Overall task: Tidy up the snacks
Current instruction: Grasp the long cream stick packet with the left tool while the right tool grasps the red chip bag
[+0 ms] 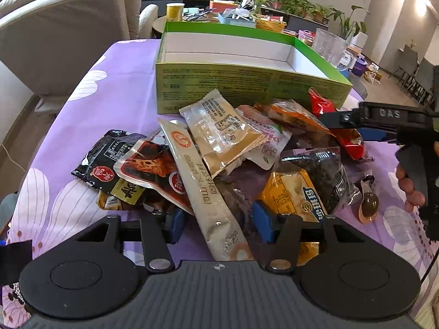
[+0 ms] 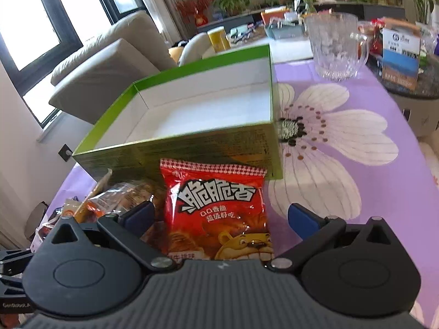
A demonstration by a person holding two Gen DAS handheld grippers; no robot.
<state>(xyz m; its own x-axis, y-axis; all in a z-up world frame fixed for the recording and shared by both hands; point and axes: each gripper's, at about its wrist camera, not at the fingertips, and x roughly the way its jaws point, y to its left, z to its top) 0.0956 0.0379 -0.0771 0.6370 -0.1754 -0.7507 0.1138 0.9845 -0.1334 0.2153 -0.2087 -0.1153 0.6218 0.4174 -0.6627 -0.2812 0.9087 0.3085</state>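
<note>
Your right gripper [image 2: 219,216] pinches a red snack packet [image 2: 216,208] between its blue pads [image 2: 304,220], the jaws wide around the packet's width. The packet stands upright in front of the green box [image 2: 175,148] and carries bold white Chinese characters above a cartoon lion. The box is open, with a bare white inside.

Your left gripper [image 1: 218,223] is part spread over the heap of snacks [image 1: 219,159] on the purple flowered tablecloth [image 1: 115,93]. A long beige stick packet [image 1: 211,192] lies between its blue fingers [image 1: 262,223]; whether they press it you cannot tell. In the left wrist view the right gripper's arm reads "DAS". A yellow packet [image 1: 293,192] lies just right of the stick packet
</note>
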